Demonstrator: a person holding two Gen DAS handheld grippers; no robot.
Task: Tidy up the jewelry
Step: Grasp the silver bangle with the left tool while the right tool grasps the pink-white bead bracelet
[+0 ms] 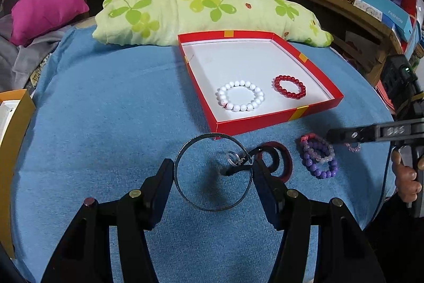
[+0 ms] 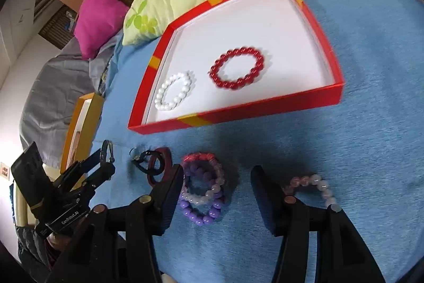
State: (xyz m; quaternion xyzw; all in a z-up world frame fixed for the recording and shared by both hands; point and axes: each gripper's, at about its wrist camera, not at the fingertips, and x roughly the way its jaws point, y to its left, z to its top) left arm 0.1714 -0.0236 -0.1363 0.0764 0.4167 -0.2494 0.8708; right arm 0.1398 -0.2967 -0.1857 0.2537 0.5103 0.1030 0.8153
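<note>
Our left gripper [image 1: 213,171] clamps a thin metal bangle [image 1: 185,192] above the blue cloth [image 1: 106,123]. Our right gripper [image 2: 217,184] hangs open over purple bead bracelets [image 2: 202,214]. Beyond, the red box [image 1: 254,121] holds a white bracelet [image 1: 240,95] and a red bracelet [image 1: 289,86].

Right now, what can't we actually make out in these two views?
- Pale pink bead bracelet: right wrist view, near end hidden behind the right gripper's finger; left view shows only a sliver.
- Small silver piece inside the thin metal bangle: too small and glinting to identify.
- Dark red bangle: partly behind the left gripper's finger.
- Orange box: cut by the frame edge, contents unseen.
</note>
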